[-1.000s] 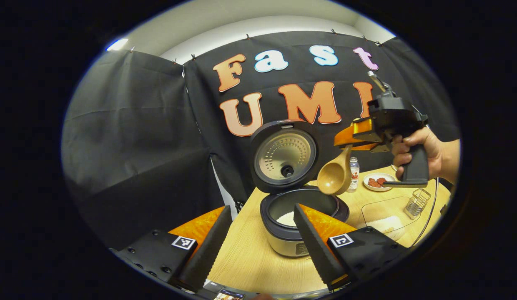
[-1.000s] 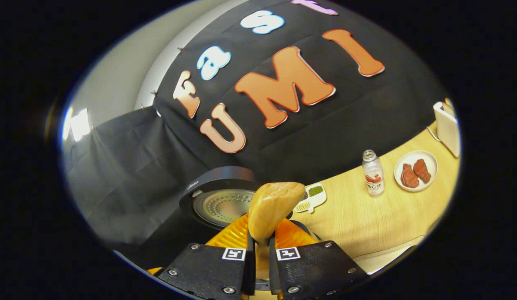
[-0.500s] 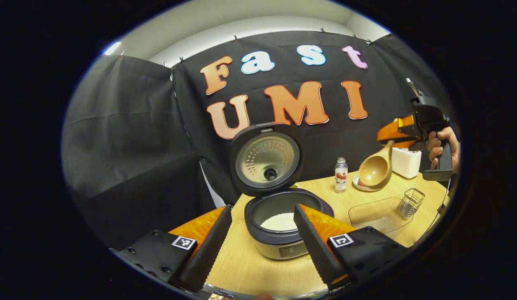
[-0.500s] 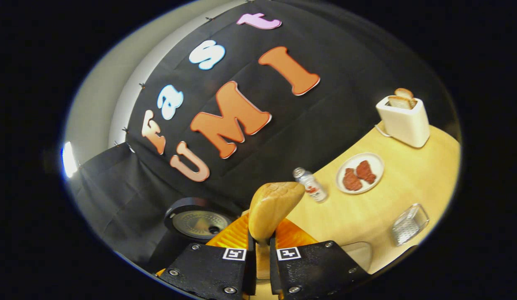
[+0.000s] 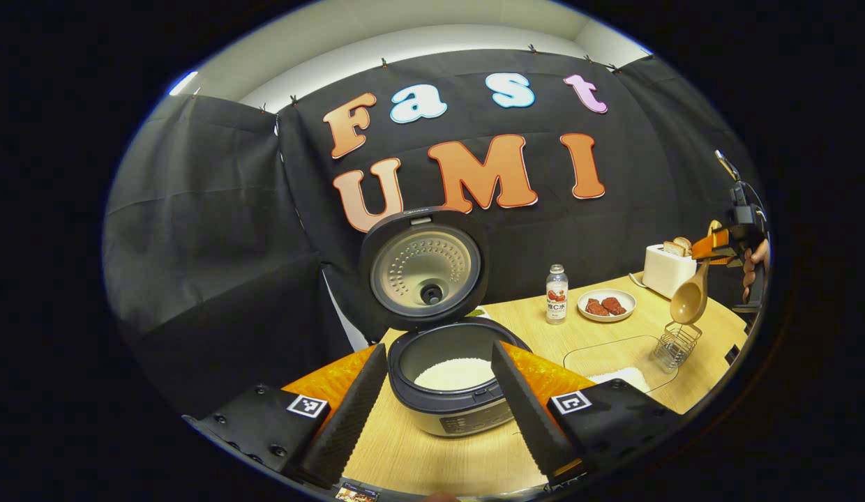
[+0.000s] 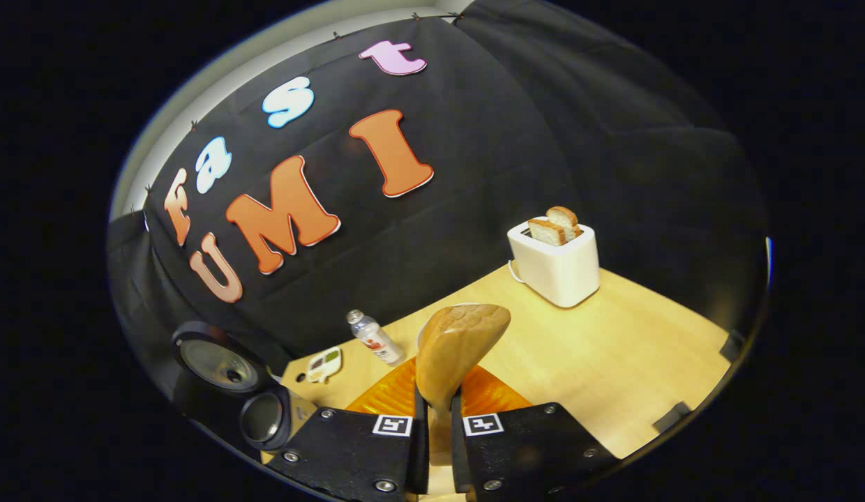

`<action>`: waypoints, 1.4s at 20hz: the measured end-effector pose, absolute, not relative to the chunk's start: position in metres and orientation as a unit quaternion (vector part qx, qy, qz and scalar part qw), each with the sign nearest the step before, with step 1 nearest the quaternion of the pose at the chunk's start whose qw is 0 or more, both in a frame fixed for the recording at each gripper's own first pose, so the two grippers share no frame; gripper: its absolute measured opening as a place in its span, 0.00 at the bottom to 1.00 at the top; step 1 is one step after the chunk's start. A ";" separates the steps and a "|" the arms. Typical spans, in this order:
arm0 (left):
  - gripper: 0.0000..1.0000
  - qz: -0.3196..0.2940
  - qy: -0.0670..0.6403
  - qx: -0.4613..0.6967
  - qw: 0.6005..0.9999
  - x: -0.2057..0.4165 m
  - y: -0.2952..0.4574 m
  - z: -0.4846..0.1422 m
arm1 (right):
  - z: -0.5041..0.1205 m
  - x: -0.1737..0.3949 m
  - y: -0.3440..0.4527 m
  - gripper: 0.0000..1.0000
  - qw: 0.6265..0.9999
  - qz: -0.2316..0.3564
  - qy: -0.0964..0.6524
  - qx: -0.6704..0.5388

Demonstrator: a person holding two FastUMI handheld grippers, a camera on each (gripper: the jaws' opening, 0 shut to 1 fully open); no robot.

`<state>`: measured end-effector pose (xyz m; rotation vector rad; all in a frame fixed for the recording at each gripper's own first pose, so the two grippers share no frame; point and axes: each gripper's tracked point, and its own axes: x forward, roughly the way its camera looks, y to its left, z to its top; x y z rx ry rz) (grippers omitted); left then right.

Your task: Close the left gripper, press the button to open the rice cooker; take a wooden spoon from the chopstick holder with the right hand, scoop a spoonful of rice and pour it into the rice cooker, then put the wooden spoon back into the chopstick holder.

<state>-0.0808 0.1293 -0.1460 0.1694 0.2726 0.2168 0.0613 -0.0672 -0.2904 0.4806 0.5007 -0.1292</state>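
Note:
The rice cooker (image 5: 450,390) stands on the wooden table with its lid (image 5: 422,268) raised and white rice in its pot. My left gripper (image 5: 436,397) hangs open in front of it, fingers apart on either side of the pot. Far right in the left gripper view, my right gripper (image 5: 711,245) holds the wooden spoon (image 5: 687,300) bowl-down just above the wire chopstick holder (image 5: 673,345). In the right gripper view my right gripper (image 6: 436,411) is shut on the spoon's handle, and the spoon bowl (image 6: 457,345) stands up ahead. The cooker (image 6: 261,415) lies at the lower left there.
A clear tray with rice (image 5: 617,359) lies beside the holder. A bottle (image 5: 557,294), a plate of meat (image 5: 607,305) and a white toaster with bread (image 6: 557,263) stand toward the back. A small dish (image 6: 324,364) sits near the cooker. A hand (image 5: 753,268) grips the right gripper.
My right gripper carried the spoon away from over the cooker, rightward across the table to above the chopstick holder. The left gripper stayed open and drew back slightly.

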 end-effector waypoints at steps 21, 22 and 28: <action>0.94 0.183 0.098 -0.040 0.977 0.112 0.206 0.018 | -0.360 0.031 -0.101 0.58 0.921 -0.054 0.363 0.131; 0.97 0.189 0.104 -0.037 0.976 0.127 0.213 0.022 | -0.347 0.027 -0.106 0.66 0.926 -0.055 0.352 0.123; 0.99 0.183 0.235 -0.060 0.953 0.206 0.219 -0.051 | -0.274 0.019 -0.116 0.79 0.949 -0.043 0.292 0.107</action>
